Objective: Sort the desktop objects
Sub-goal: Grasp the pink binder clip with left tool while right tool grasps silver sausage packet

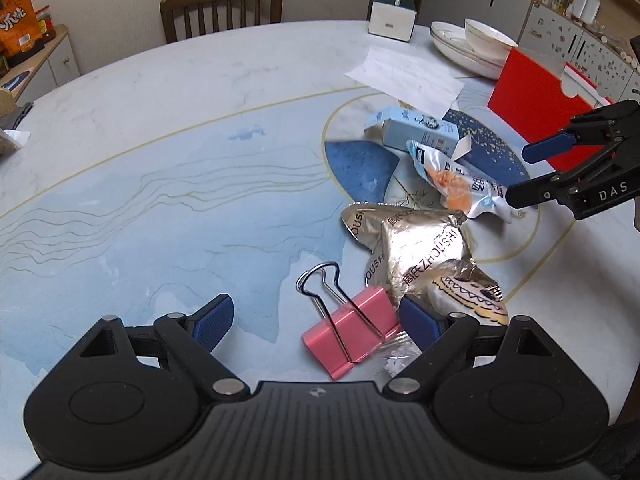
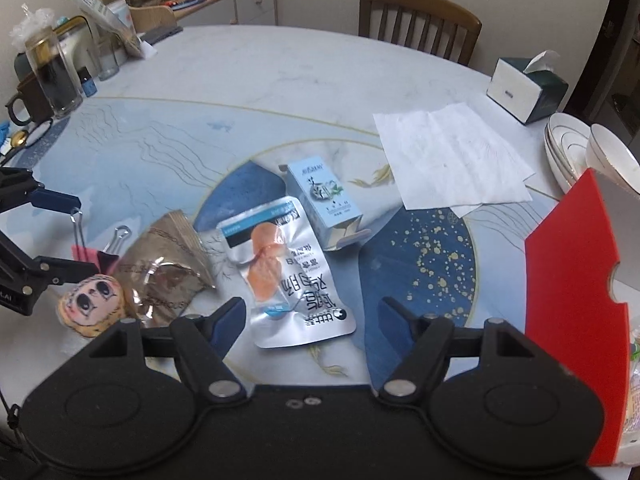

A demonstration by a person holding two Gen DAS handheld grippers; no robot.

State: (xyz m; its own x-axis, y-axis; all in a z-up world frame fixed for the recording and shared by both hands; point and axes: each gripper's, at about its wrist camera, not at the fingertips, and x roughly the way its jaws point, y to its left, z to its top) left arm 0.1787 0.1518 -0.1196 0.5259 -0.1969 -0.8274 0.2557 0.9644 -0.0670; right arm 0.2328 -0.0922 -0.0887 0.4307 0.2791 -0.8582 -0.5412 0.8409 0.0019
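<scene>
Pink binder clip (image 1: 352, 330) lies closest to the left gripper (image 1: 316, 322), flat on the table (image 1: 168, 168) with its wire handles splayed, between the spread blue fingertips (image 1: 214, 320). Jaws stand wide and touch nothing; the tool is released and empty. Its downward tilt over the clip reads as lining up for a pick (my judgement, not a thing seen).

Right gripper (image 2: 310, 322) likewise released, nothing clasped. Its pads straddle the lower end of a silver snack pouch (image 2: 286, 268) printed with an orange food picture, which lies flat and slightly crumpled.

Clutter sits bunched near the table's middle:
- gold foil wrappers (image 1: 416, 248), crumpled, touching the clip's far side
- small face-printed round item (image 2: 94, 300), just beside the foil; what it is I cannot tell
- pale blue carton (image 2: 324, 200), on its side, one end flap open, just beyond the pouch
- white paper sheets (image 2: 452, 156), farther back
- red box (image 2: 572, 280) at the right edge, standing open-topped, probably the bin for sorted things
- stacked white bowls (image 1: 476, 46) and tissue box (image 1: 394, 14), well apart at the far rim.

Sorting looks barely begun: everything loose, nothing lifted. Foil overlapping the clip could snag a grasp.
</scene>
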